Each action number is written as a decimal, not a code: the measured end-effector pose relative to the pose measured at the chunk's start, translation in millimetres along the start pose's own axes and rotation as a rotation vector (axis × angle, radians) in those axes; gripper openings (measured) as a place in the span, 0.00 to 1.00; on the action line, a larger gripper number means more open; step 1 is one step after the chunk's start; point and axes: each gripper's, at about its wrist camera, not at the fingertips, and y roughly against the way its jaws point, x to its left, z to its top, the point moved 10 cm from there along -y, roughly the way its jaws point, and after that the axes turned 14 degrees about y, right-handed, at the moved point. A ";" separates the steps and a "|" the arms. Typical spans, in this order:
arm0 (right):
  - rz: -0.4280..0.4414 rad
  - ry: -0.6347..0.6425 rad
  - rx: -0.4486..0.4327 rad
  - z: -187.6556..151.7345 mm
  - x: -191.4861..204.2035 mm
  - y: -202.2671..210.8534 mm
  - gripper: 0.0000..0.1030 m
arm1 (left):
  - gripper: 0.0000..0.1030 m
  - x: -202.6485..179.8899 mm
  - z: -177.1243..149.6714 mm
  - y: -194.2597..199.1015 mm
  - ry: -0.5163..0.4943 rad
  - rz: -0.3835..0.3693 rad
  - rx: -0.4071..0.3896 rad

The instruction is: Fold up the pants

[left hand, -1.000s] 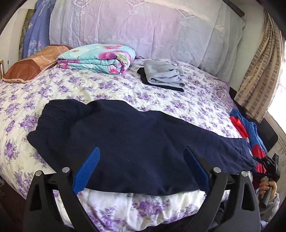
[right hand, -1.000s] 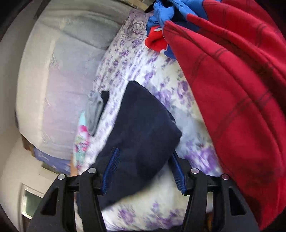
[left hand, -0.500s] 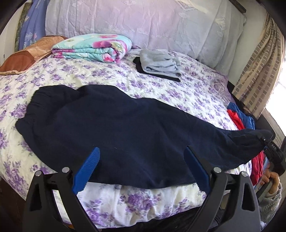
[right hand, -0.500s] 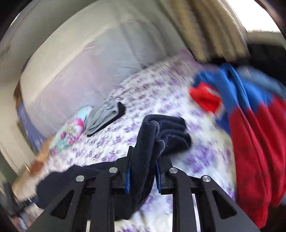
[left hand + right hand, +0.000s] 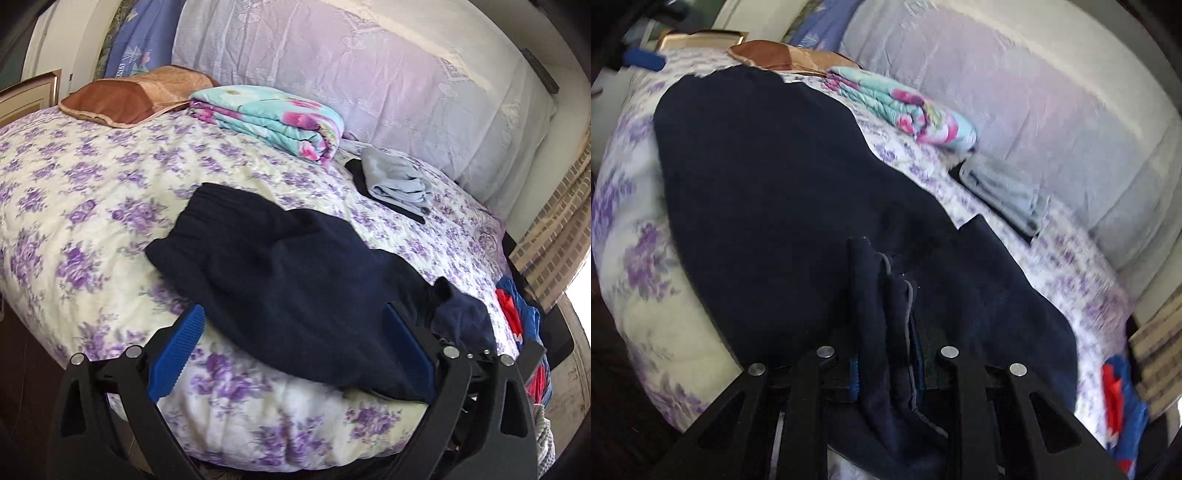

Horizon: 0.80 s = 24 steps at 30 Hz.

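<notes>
The navy pants [image 5: 295, 295] lie across the near part of the bed, filling the lower centre of the left wrist view, with the elastic waistband toward the upper left and the leg ends bunched at the right. In the right wrist view the same dark cloth [image 5: 783, 192] covers the left and centre of the frame. The right gripper [image 5: 886, 354] is clamped on the leg ends, its blue pads pressed close against a thick wad of hems that stands up between them. The left gripper [image 5: 291, 354] hangs above the near edge of the pants with its jaws spread wide and nothing pinched between the blue pads.

Under the pants is a bedspread [image 5: 74, 206] with purple flowers. Further back, at the upper centre, sits a folded turquoise floral blanket [image 5: 273, 118]; right of it, a folded pale-blue garment [image 5: 399, 181] rests on something black. A brown cushion [image 5: 133, 96] lies at the upper left. Red and blue clothing [image 5: 517, 310] hangs at the right edge.
</notes>
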 end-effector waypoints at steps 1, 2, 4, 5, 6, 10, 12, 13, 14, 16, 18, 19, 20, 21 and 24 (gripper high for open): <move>0.007 -0.001 0.000 0.3 -2.7 3.5 0.21 | 0.92 3.9 -0.2 -1.9 0.004 0.005 0.002; 0.016 -0.016 -0.002 1.1 -6.6 7.0 0.21 | 0.92 8.3 -1.6 -4.6 0.013 0.009 0.009; 0.038 -0.034 -0.009 2.3 -12.4 10.1 0.21 | 0.92 13.6 -5.7 -10.6 0.031 0.003 0.026; 0.048 -0.031 -0.011 4.3 -9.5 10.7 0.26 | 0.92 14.7 -8.8 -12.6 0.035 0.002 0.032; 0.079 -0.019 -0.014 5.8 -4.3 10.3 0.28 | 0.92 16.5 -10.7 -14.8 0.036 0.004 0.039; 0.243 -0.146 -0.111 20.1 -9.1 46.8 0.34 | 0.92 21.6 -11.9 -18.4 0.031 0.019 0.043; 0.297 -0.342 -0.168 27.6 -45.4 64.8 0.35 | 0.92 26.2 -9.9 -17.9 0.052 0.019 0.039; 0.279 -0.422 -0.172 28.5 -65.9 66.2 0.35 | 0.92 27.5 -9.9 -17.7 0.064 0.016 0.040; 0.232 -0.482 -0.161 26.4 -86.3 63.6 0.36 | 0.92 29.2 -9.8 -18.6 0.077 0.012 0.044; 0.083 -0.531 -0.088 14.1 -113.6 47.2 0.37 | 0.92 31.9 -11.4 -21.4 0.095 0.011 0.056; 0.075 -0.529 0.023 -0.5 -105.4 16.0 0.37 | 0.92 34.3 -12.5 -24.2 0.104 0.019 0.065; 0.106 -0.526 0.075 -7.7 -93.1 0.4 0.37 | 0.92 36.0 -13.1 -26.3 0.108 0.024 0.071; 0.154 -0.511 0.141 -16.1 -75.3 -16.6 0.40 | 0.92 37.5 -13.5 -28.1 0.112 0.030 0.076; 0.174 -0.493 0.189 -25.1 -58.9 -30.9 0.40 | 0.92 40.7 -13.9 -30.9 0.119 0.042 0.084; 0.143 -0.499 0.149 -20.3 -59.7 -18.6 0.40 | 0.92 50.6 -14.9 -37.2 0.147 0.057 0.105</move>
